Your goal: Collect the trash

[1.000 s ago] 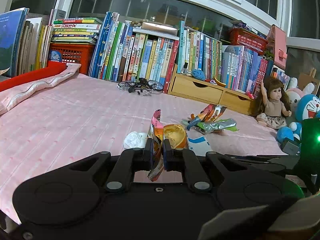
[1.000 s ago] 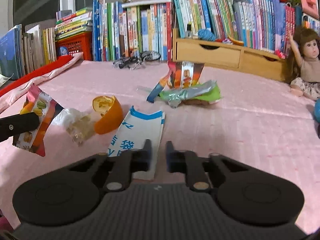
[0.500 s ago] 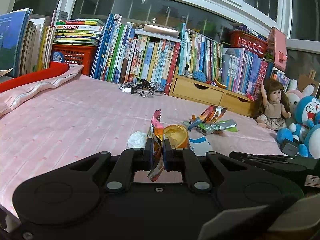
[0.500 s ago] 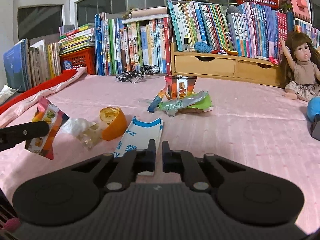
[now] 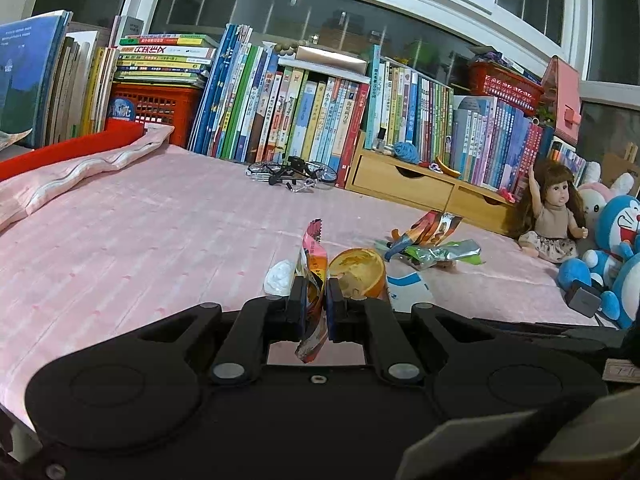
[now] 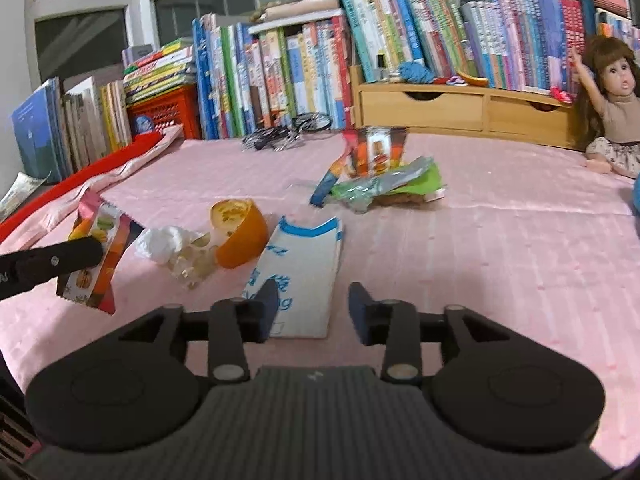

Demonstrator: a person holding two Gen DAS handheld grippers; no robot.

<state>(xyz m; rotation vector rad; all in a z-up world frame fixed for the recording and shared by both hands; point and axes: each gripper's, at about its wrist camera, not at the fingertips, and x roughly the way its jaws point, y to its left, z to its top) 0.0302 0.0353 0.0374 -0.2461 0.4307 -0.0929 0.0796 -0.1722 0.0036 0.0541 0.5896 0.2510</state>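
My left gripper [image 5: 316,302] is shut on a pink and orange snack wrapper [image 5: 313,280], held just above the pink bedspread [image 5: 140,240]. The same snack wrapper [image 6: 98,258] shows at the left of the right wrist view, pinched by a black finger [image 6: 52,260]. My right gripper [image 6: 313,306] hovers over a white and blue paper bag [image 6: 302,276]; its jaws are opening and the pads touch nothing. An orange peel half [image 6: 240,232] and a crumpled white tissue [image 6: 168,246] lie left of the bag. Farther back lies a pile of foil wrappers [image 6: 380,178].
A row of books [image 5: 320,120] and a wooden drawer box [image 5: 420,188] line the far side. A toy bicycle [image 5: 292,174] lies before the books. A doll [image 5: 554,208] and blue plush toys [image 5: 612,256] sit at the right. A red rail [image 5: 68,150] borders the left.
My right gripper's jaws have spread from shut to wide apart over the paper bag. The left gripper keeps the snack wrapper in the same place.
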